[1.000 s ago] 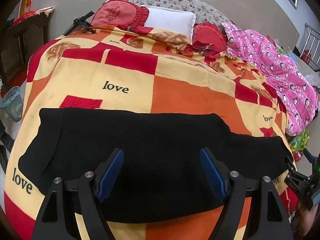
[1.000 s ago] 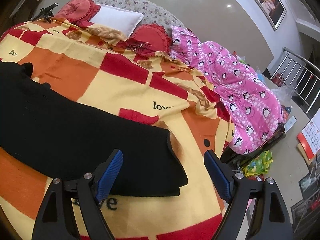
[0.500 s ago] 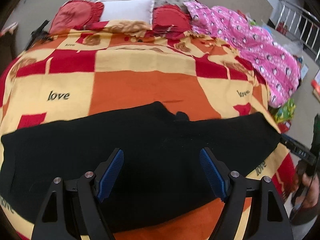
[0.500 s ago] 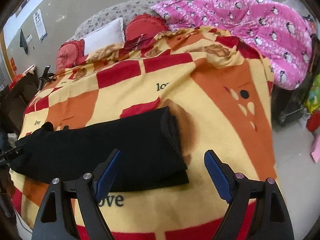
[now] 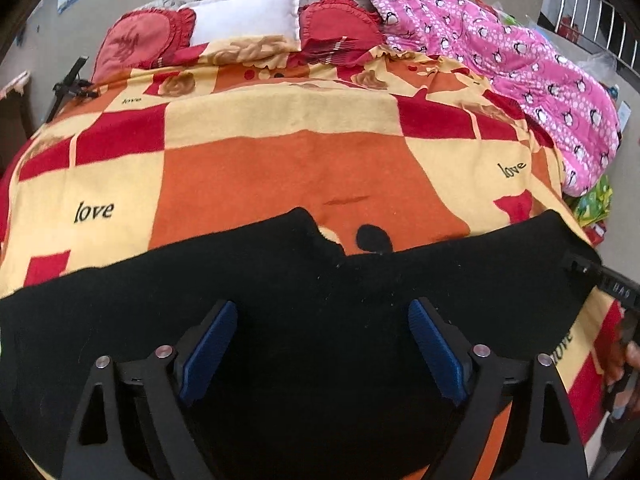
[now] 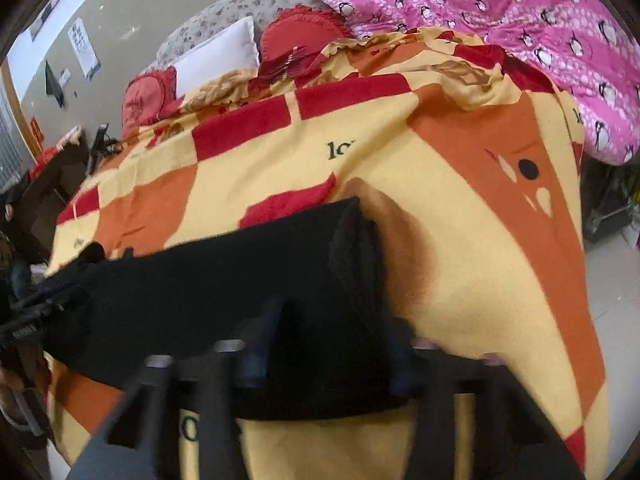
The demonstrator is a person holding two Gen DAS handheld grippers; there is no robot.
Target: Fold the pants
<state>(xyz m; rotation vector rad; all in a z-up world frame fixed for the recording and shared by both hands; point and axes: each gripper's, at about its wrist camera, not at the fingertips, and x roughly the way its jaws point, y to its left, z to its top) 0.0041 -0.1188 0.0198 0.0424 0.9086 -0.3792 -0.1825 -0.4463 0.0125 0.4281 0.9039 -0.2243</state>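
Black pants lie stretched sideways across the near part of the bed blanket. My left gripper hovers over their middle, its jaws opening with only flat cloth below and nothing pinched. In the right wrist view, which is blurred, my right gripper is at the right-hand end of the pants. Its jaws are closing, and black cloth is bunched up between them. The right gripper also shows at the right edge of the left view, held by a hand.
A pink penguin quilt is heaped along the bed's right side. Red cushions and a white pillow lie at the head. Past the blanket's right edge is floor. A dark table stands at the left.
The right gripper's jaws have narrowed from wide apart onto the end of the pants, and it has rolled and come lower. The left gripper has slid sideways along the pants and widened slightly.
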